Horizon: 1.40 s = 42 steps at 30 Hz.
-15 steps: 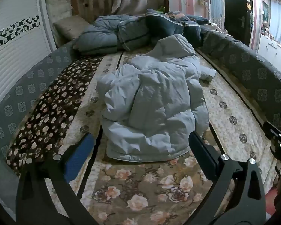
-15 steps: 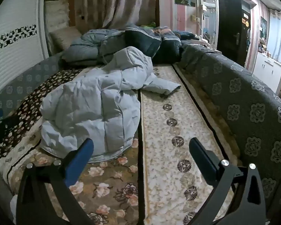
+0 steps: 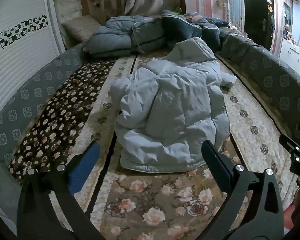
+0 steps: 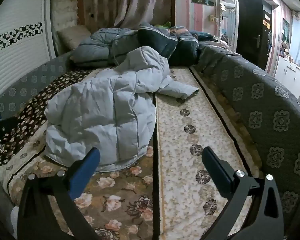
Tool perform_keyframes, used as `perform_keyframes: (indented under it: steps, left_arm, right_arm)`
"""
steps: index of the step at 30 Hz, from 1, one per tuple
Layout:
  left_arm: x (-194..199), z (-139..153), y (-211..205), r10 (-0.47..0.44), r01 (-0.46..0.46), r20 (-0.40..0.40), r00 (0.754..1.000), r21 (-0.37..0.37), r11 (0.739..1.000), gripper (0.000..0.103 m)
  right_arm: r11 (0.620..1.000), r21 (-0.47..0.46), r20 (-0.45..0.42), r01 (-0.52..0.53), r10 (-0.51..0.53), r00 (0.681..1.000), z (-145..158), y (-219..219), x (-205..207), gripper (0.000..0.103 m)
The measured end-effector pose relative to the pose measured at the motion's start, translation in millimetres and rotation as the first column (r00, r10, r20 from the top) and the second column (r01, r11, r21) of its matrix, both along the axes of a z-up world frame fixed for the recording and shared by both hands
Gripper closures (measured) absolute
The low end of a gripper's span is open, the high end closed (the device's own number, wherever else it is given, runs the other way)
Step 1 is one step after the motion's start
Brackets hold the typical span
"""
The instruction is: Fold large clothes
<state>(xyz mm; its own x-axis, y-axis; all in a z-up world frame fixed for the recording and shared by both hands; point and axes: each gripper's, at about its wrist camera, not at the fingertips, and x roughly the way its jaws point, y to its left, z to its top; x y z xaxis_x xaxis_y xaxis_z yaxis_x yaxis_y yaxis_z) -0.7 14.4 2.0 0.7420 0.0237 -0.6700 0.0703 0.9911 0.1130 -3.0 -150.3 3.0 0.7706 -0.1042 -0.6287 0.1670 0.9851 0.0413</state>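
Pale blue quilted puffer jacket (image 3: 170,116) lies crumpled on floral bed cover (image 3: 160,206). Left hand-held gripper (image 3: 150,160) and right hand-held gripper (image 4: 150,164) both spread, gripping nothing.

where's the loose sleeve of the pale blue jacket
In the right wrist view, the sleeve lies flat on the cream rug strip, right of the jacket.

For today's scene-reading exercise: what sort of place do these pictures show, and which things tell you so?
Most likely a home bedroom or living-sleeping room: folded quilts and a pillow piled at the far end of a blanket-covered sleeping platform, where a pale blue puffer coat lies, with curtains behind.
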Motion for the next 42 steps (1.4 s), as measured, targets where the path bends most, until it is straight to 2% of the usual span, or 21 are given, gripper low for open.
perform_keyframes:
  steps: [42]
  left_arm:
    - [13.4,-6.4,6.7,0.026,-0.026,-0.004,1.0,-0.006,1.0,0.003]
  right_arm:
    - [1.0,0.0,0.001,-0.004,0.004,1.0,-3.3,2.4,11.2,0.001]
